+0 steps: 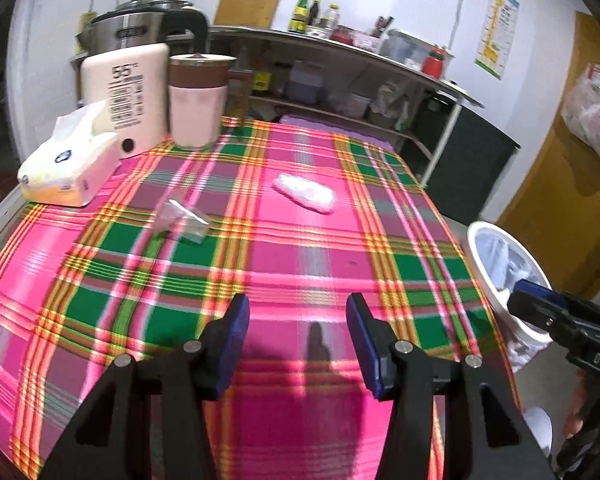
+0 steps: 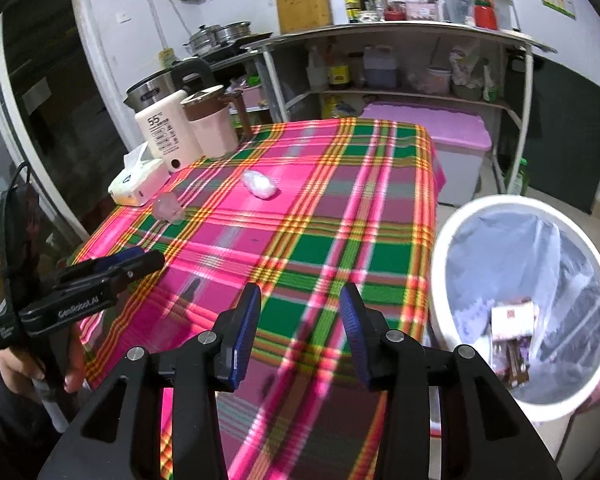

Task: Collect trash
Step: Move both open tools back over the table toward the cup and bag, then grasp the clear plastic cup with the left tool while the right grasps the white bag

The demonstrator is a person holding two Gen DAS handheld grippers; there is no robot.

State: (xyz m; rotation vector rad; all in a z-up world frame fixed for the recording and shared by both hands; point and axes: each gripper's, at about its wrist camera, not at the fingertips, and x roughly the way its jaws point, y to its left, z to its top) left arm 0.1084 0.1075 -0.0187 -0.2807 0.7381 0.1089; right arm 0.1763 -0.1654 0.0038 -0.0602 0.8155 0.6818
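Observation:
A crumpled white wrapper [image 1: 305, 192] lies on the plaid tablecloth [image 1: 300, 264], also in the right wrist view [image 2: 260, 185]. A clear crumpled plastic piece [image 1: 183, 222] lies to its left, also in the right wrist view [image 2: 168, 207]. A white bin [image 2: 528, 312] with a plastic liner stands at the table's right edge and holds wrappers; its rim shows in the left wrist view [image 1: 500, 276]. My left gripper [image 1: 298, 320] is open and empty above the near table. My right gripper [image 2: 300, 308] is open and empty, near the bin.
A tissue pack [image 1: 70, 162], a white appliance [image 1: 126, 96] and a pink jug [image 1: 198, 100] stand at the table's far left. A metal shelf [image 1: 340, 76] with bottles and jars is behind. A pink-lidded box [image 2: 432, 132] stands beyond the table.

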